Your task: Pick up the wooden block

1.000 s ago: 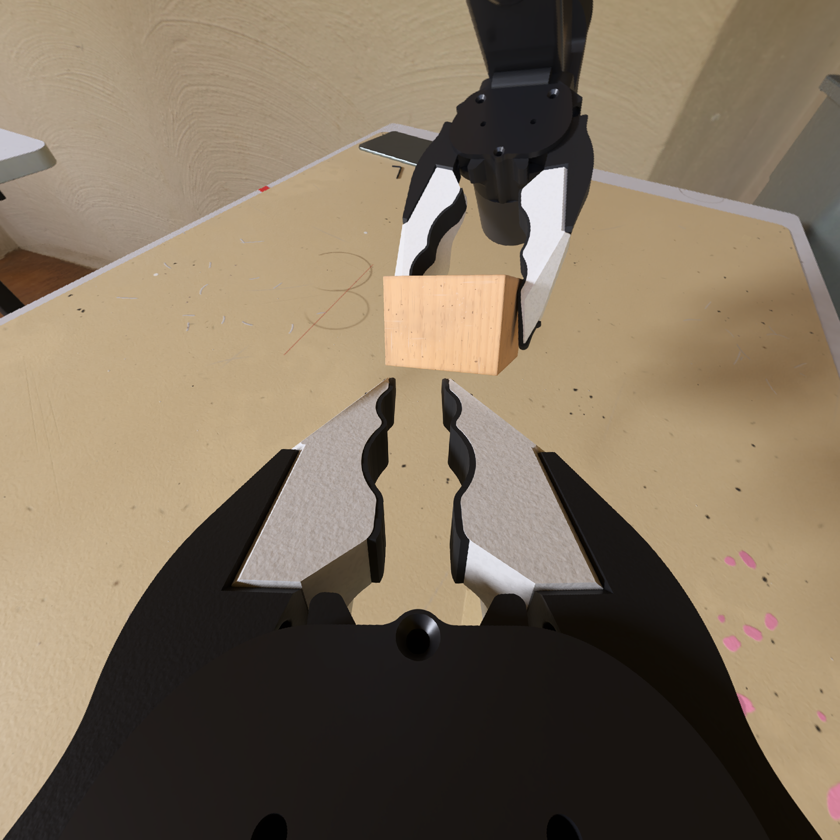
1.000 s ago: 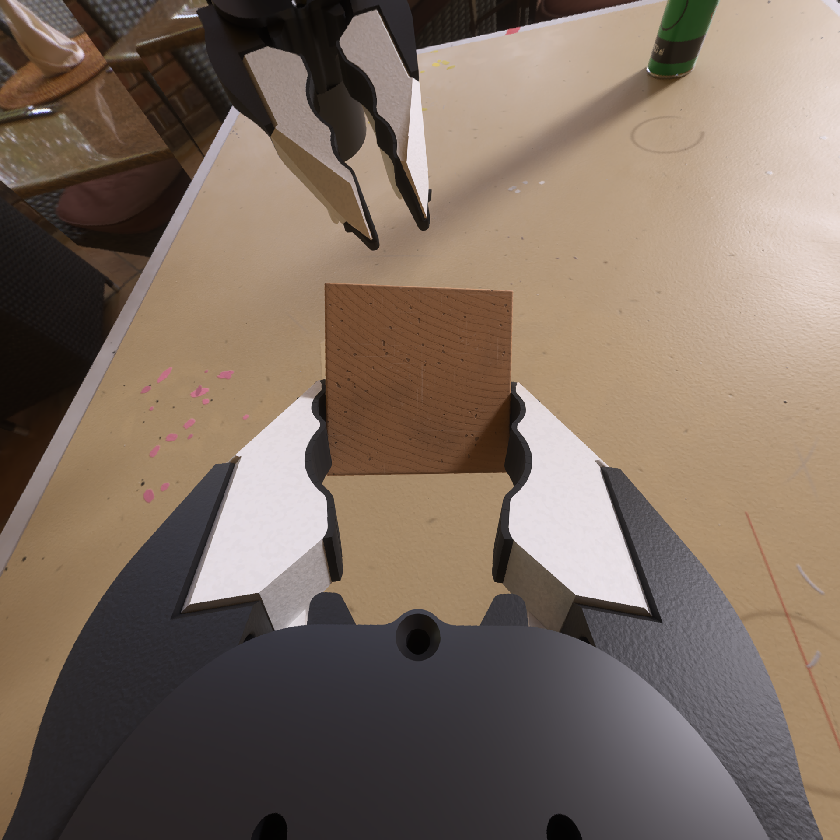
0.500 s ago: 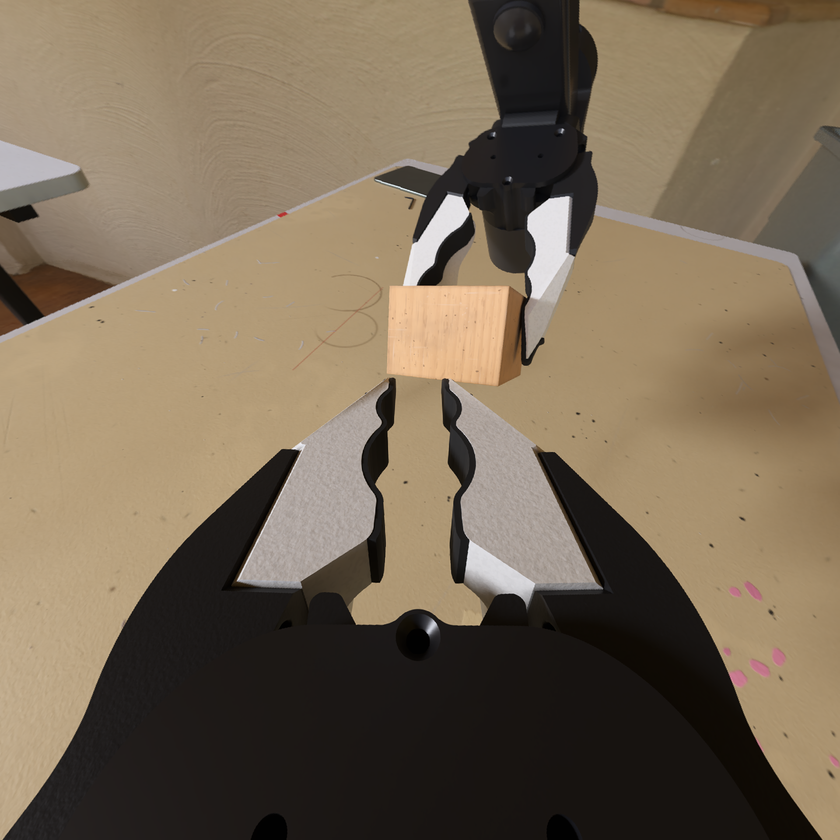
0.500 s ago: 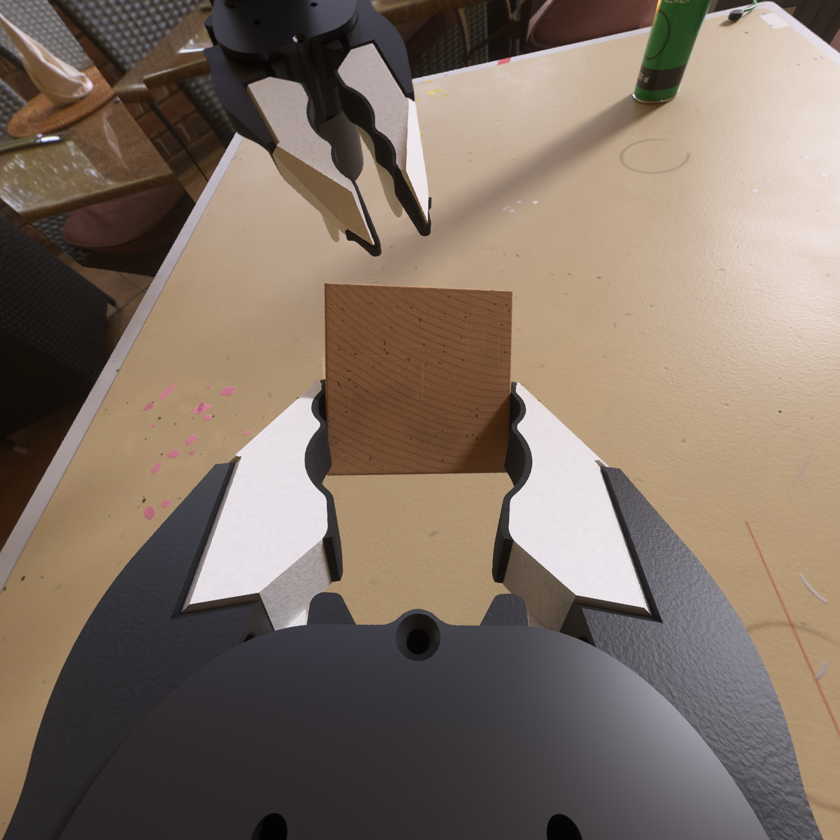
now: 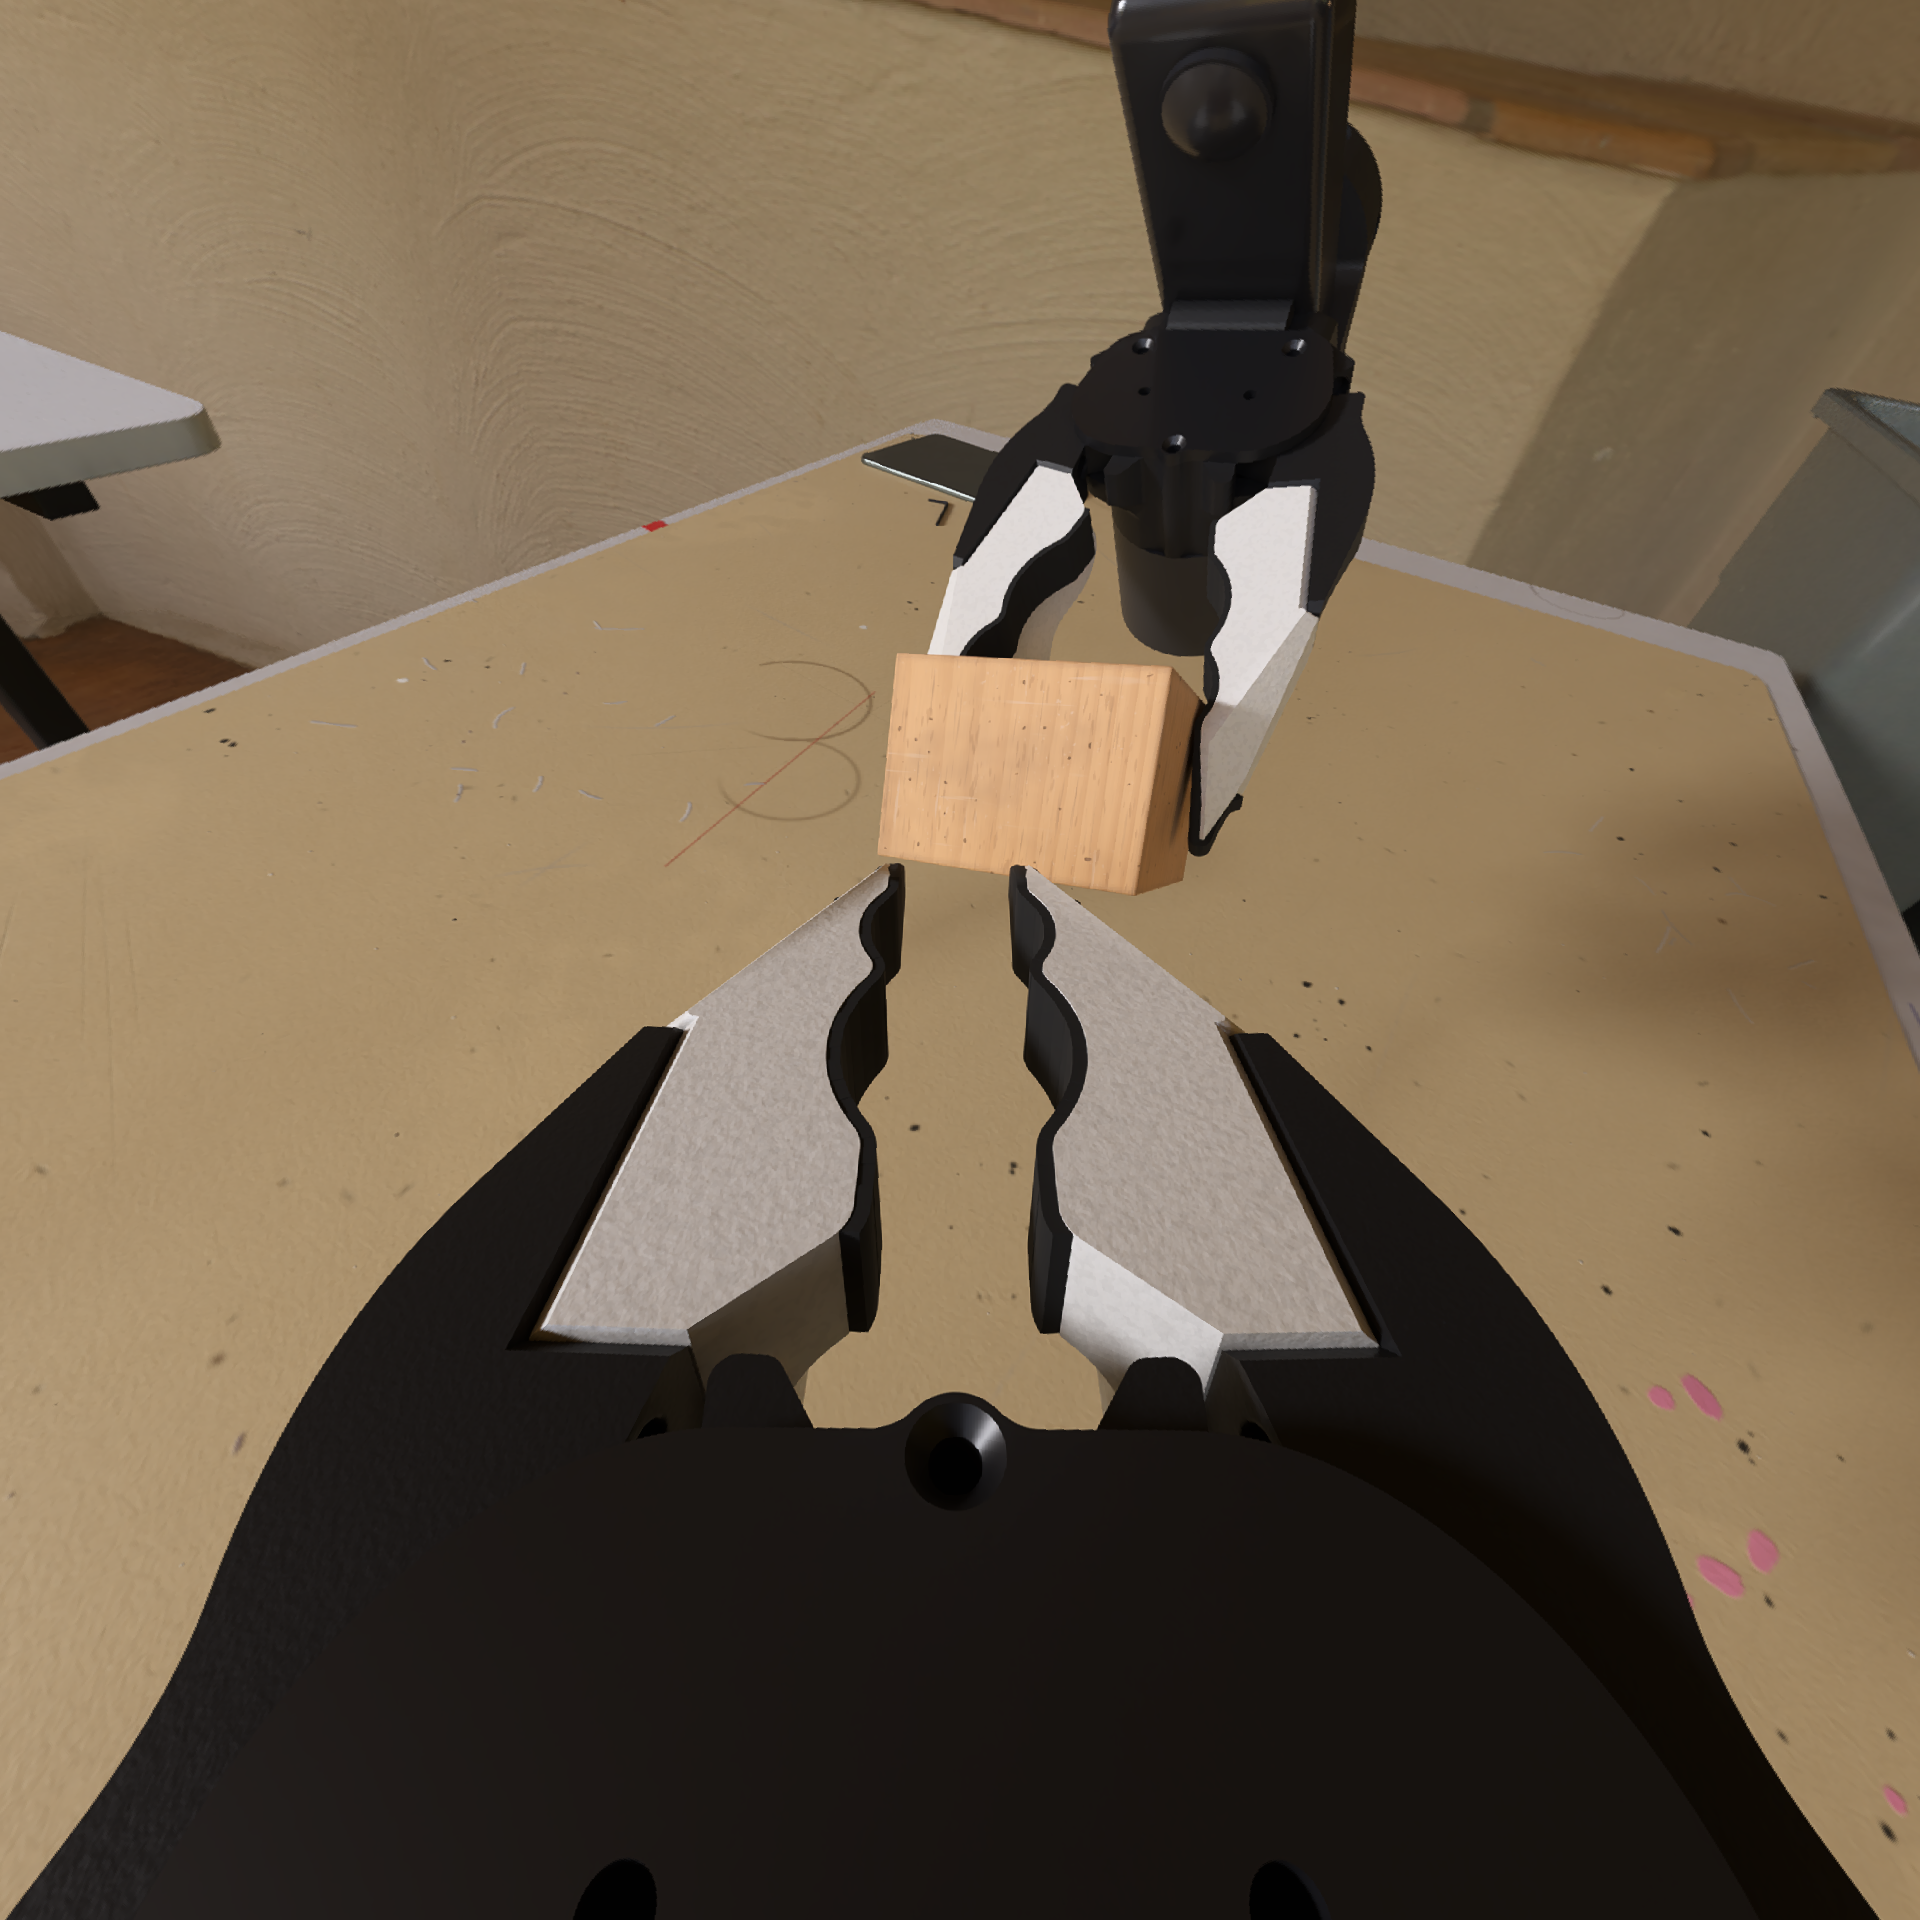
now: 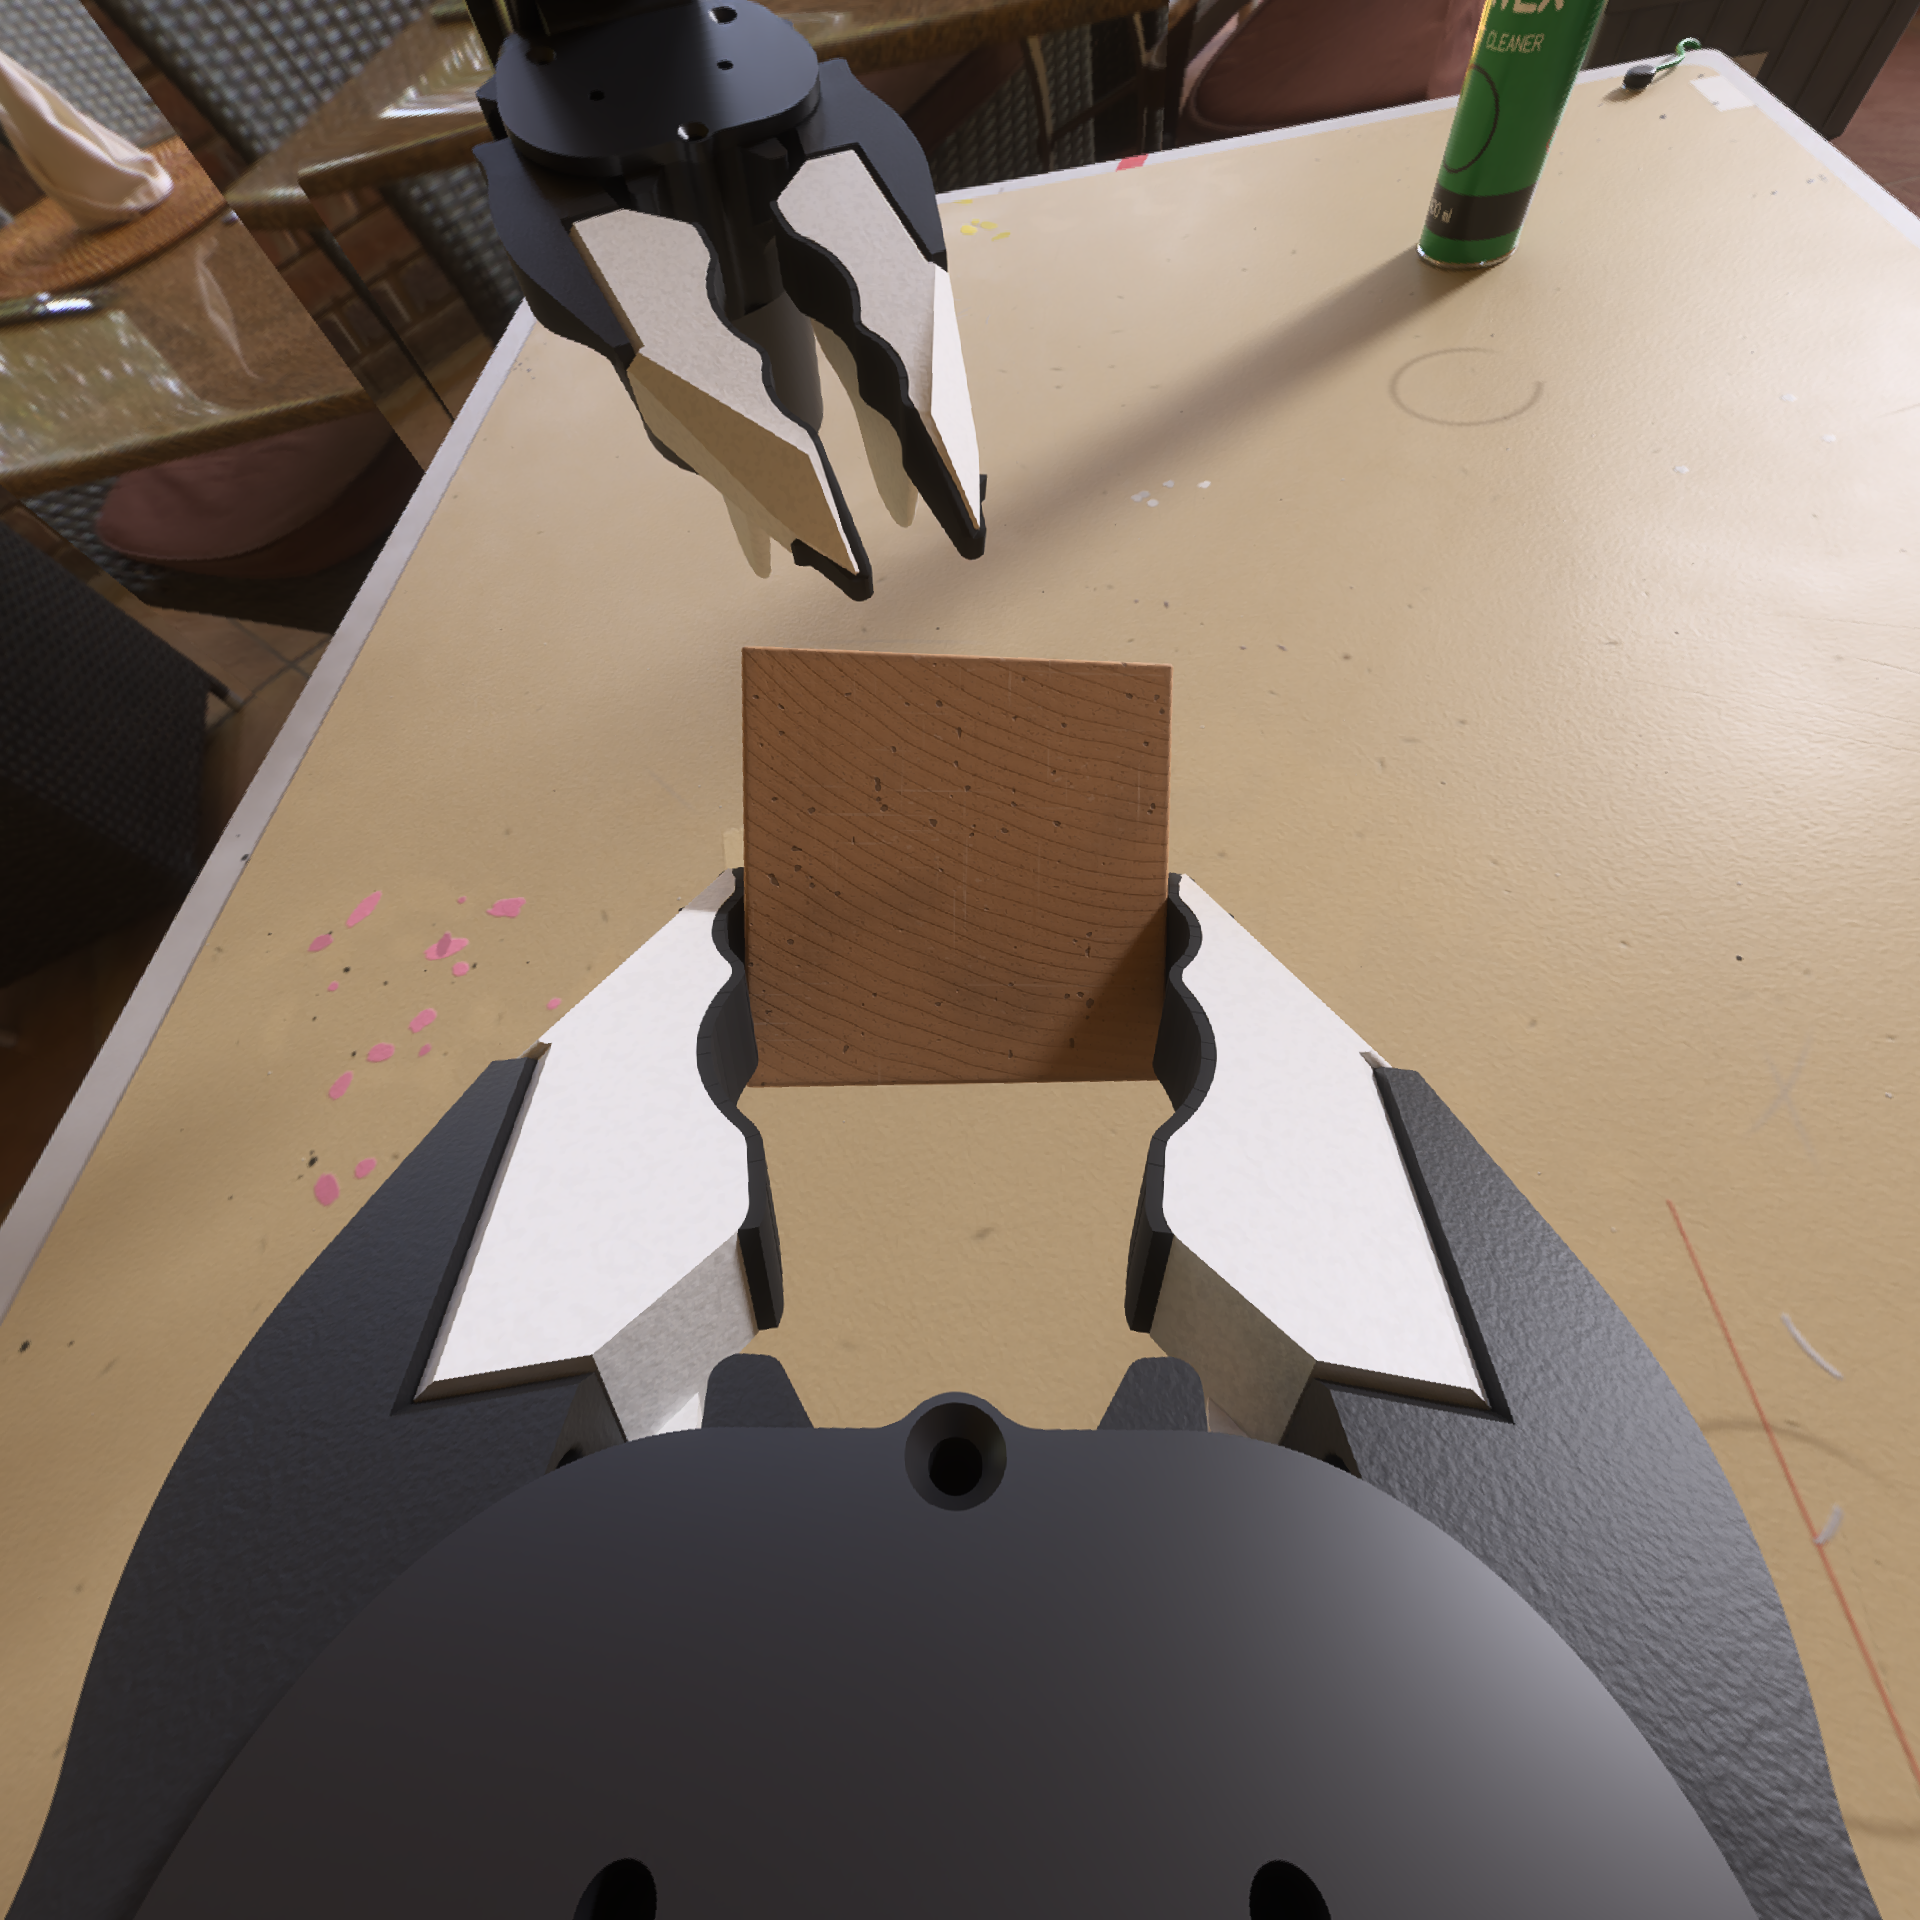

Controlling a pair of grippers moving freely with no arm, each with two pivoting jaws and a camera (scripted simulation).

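Observation:
The wooden block (image 6: 956,862) is a light brown cube held off the tan table (image 6: 1455,831). My right gripper (image 6: 956,894) is shut on the block, its two fingers pressing the block's left and right sides. In the left wrist view the block (image 5: 1023,774) hangs in the right gripper (image 5: 1049,769), which comes down from above. My left gripper (image 5: 954,878) is empty, its fingers a narrow gap apart, with the tips just under and in front of the block. It also shows in the right wrist view (image 6: 914,566), beyond the block.
A green spray can (image 6: 1496,135) stands at the table's far right corner. A grey flat thing (image 5: 914,462) lies at the far corner in the left wrist view. A white side table (image 5: 83,426) and a grey bin (image 5: 1860,582) stand off the table. A glass table (image 6: 156,343) is beyond the left edge.
The right gripper has carried the block higher above the table. The left gripper has risen with it and stays just in front of the block. Neither grip has changed.

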